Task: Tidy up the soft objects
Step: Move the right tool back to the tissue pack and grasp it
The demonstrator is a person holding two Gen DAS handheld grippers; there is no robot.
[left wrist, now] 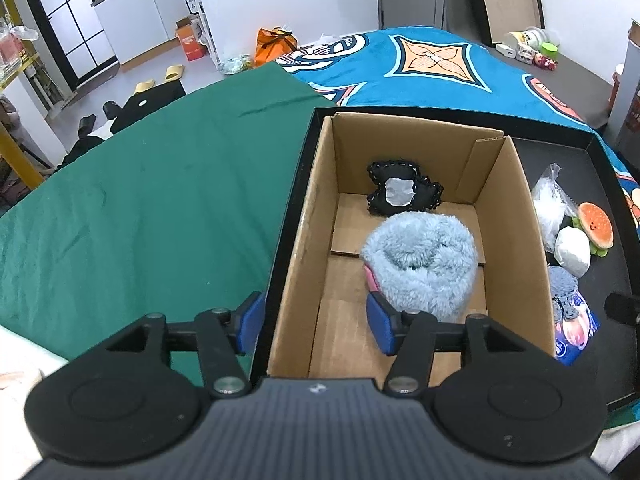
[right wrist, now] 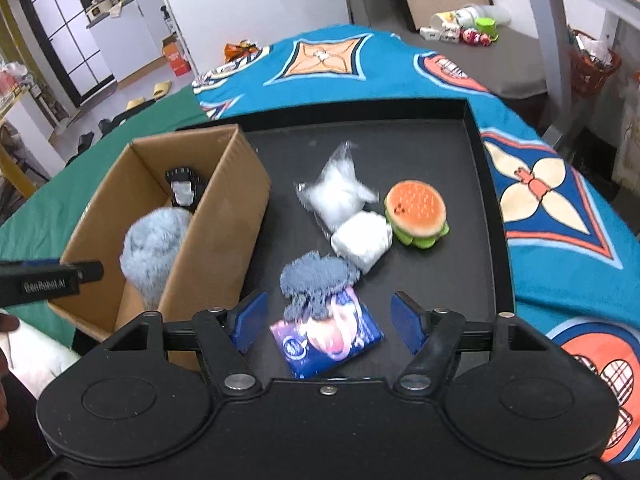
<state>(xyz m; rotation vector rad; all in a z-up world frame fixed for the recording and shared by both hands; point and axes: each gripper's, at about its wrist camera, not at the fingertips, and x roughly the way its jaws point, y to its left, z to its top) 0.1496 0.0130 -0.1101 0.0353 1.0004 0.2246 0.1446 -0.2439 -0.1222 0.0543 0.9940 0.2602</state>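
With the fluffy hat (left wrist: 420, 264) boxed, our right gripper (right wrist: 330, 322), pads apart, hovers lower-centre over the blue packet (right wrist: 326, 340); next we close on it.

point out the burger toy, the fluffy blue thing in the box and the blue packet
burger toy (right wrist: 416, 208), right wrist view, on the orange bun top
fluffy blue thing (left wrist: 424, 264), left wrist view, on its furry middle
blue packet (right wrist: 328, 338), right wrist view, on its printed front

Fluffy blue plush (left wrist: 420, 264) lies inside cardboard box (left wrist: 516, 216).
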